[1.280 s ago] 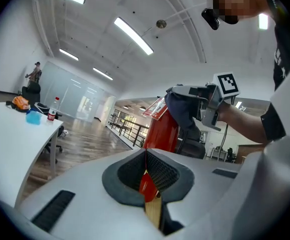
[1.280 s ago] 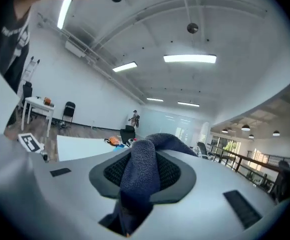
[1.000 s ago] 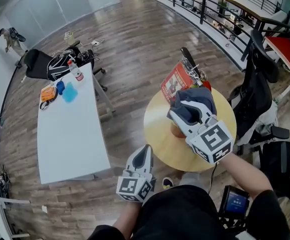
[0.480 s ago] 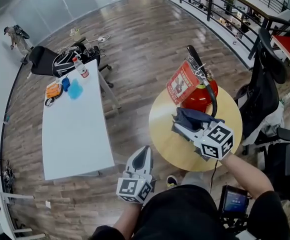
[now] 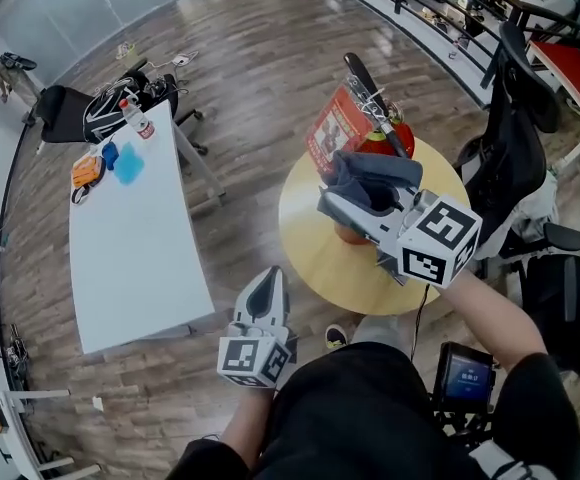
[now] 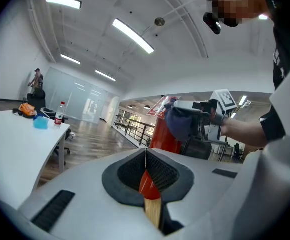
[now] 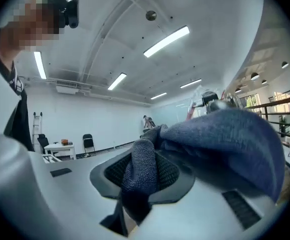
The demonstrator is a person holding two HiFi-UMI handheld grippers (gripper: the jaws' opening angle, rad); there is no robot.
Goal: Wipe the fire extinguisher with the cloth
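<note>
Right tool (image 5: pixel 342 208) is pinching the dark blue cloth (image 5: pixel 370 176) between its 2 jaws. The bunched cloth looks to be up against the red fire extinguisher (image 5: pixel 395 140), which stands on the round wooden worktop (image 5: pixel 315 253) right of center in the head view. Left tool (image 5: pixel 264 290) hangs at lower center, just off that worktop's edge, jaws pressed together with nothing in them. A long white worktop (image 5: pixel 130 258) sits over on the left.
</note>
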